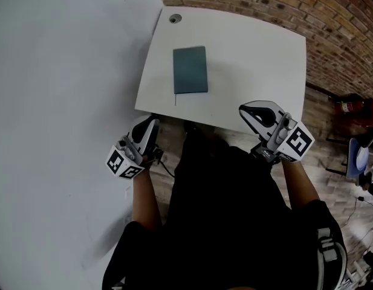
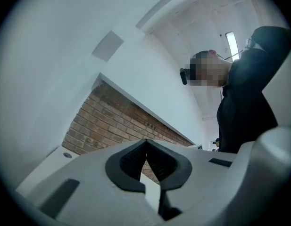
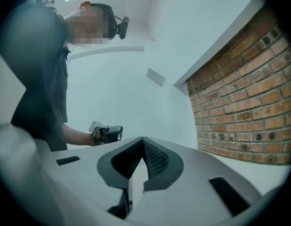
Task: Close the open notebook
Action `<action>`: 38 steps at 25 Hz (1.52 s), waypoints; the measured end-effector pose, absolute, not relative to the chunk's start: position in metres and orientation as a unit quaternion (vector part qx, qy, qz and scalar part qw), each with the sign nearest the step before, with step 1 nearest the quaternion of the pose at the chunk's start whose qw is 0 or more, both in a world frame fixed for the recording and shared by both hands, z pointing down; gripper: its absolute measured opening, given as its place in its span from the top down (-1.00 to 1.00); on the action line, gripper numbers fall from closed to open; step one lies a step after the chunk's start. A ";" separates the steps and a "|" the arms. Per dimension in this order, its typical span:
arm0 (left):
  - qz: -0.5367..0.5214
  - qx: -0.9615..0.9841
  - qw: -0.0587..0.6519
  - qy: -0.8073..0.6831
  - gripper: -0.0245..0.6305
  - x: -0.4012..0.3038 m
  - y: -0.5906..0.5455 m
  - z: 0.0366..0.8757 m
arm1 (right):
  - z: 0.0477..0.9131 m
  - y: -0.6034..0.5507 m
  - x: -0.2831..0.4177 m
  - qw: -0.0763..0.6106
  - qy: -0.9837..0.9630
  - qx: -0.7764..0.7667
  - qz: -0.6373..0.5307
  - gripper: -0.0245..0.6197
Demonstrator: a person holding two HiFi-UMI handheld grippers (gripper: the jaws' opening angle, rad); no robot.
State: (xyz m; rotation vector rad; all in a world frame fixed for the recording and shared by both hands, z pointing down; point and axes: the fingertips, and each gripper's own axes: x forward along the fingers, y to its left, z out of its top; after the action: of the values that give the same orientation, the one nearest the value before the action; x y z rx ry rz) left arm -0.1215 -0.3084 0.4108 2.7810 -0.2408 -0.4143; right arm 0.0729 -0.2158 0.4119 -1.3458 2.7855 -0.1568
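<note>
A teal notebook [image 1: 190,70] lies shut and flat on the white table [image 1: 259,59], left of the table's middle, with a thin marker line trailing from its near left corner. My left gripper [image 1: 150,124] is held off the table's near left corner, jaws shut and empty, well short of the notebook. Over the table's near edge at the right hovers my right gripper [image 1: 245,111], also shut with nothing in it. In the left gripper view the gripper [image 2: 146,142] points up at the wall and ceiling. The right gripper [image 3: 143,141] does likewise.
A round cable hole [image 1: 175,19] sits at the table's far left corner. A white wall [image 1: 65,101] runs along the left and a brick wall [image 1: 331,17] behind. A red object [image 1: 355,106] and a chair stand on the wooden floor at right.
</note>
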 end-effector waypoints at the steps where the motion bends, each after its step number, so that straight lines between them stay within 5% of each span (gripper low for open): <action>1: -0.142 0.972 0.163 -0.090 0.87 -0.119 -0.292 0.416 | 0.415 -0.202 0.070 0.029 0.903 -0.425 -0.053 0.90; 12: -0.082 0.971 0.183 -0.132 0.87 -0.122 -0.180 0.439 | 0.449 -0.116 0.056 0.029 0.925 -0.367 -0.096 0.90; 32: -0.130 0.950 0.248 -0.135 0.87 -0.193 -0.007 0.498 | 0.459 0.020 -0.058 -0.014 0.942 -0.313 -0.120 0.90; 38: -0.105 0.964 0.210 -0.123 0.87 -0.161 0.036 0.485 | 0.450 0.045 -0.058 -0.016 0.954 -0.281 -0.107 0.90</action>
State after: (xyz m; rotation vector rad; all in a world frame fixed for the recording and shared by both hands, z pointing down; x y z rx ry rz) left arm -0.1606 0.0356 0.4849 2.6817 -0.3424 -0.2928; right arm -0.0577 0.0446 0.4495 -0.8905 3.0272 -0.3384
